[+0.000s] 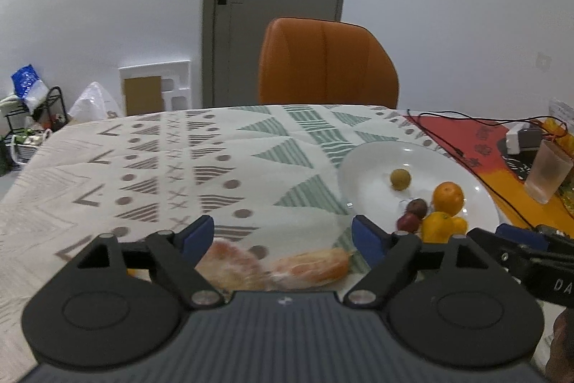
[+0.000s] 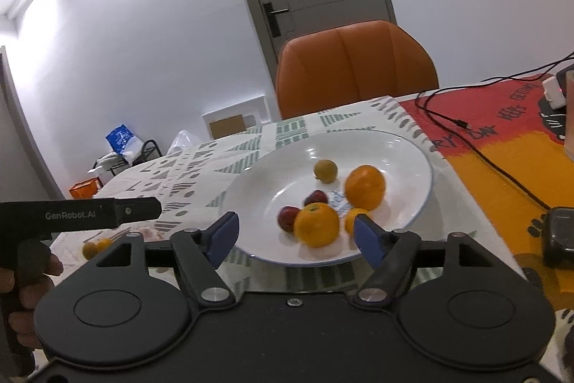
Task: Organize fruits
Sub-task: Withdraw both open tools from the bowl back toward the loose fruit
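The left gripper [image 1: 283, 237] has its jaws wide apart and holds nothing. Just past them, between the two blue tips, a clear bag of orange fruit pieces [image 1: 272, 266] lies on the patterned cloth [image 1: 179, 160]. Only the left camera shows this bag well. Off to the right of these jaws sits the white plate [image 1: 362, 167] with fruit in it. The right gripper [image 2: 296, 236] also has its jaws wide apart and empty. The plate is right in front of them, and this camera shows it much better: a big orange [image 2: 317, 224] sits between the tips, a smaller orange fruit [image 2: 353, 219] touches the right tip, two dark red fruits [image 2: 288, 218] lie behind, then another orange [image 2: 365, 186] and a small green-brown fruit [image 2: 325, 171] farther back. To the left of these jaws, two small fruits [image 2: 96, 247] rest on the cloth, seen only here.
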The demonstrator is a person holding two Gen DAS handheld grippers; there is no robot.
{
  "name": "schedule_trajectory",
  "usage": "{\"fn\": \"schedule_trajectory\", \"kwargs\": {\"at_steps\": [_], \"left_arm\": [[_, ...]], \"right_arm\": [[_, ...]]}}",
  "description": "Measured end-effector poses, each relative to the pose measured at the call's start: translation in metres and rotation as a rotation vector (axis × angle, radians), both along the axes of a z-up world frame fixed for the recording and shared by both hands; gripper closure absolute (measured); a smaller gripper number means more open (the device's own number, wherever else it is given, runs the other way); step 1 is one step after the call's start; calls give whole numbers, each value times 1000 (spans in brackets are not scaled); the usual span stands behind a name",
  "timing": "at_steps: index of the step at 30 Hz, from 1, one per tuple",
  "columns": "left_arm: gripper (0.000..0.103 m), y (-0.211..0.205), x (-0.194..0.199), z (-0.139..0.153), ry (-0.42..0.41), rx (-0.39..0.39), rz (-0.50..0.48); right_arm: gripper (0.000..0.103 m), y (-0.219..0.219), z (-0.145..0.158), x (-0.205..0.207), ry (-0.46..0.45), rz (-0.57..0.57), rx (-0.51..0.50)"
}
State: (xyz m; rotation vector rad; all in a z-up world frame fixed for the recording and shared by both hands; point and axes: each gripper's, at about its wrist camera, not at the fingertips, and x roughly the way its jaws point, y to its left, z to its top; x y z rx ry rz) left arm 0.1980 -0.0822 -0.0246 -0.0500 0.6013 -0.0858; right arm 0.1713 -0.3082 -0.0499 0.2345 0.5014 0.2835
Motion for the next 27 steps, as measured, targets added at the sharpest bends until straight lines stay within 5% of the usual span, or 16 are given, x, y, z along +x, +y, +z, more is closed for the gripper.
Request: {"fn": "schedule_trajectory", "kwargs": {"at_steps": [8, 27], "left_arm": [[13, 30, -19, 3, -13, 23, 61], [13, 89, -37, -5, -13, -33, 155]], "right_arm": [[9, 26, 9, -2, -26, 68, -3], [9, 84, 10, 1, -9, 226, -75]]}}
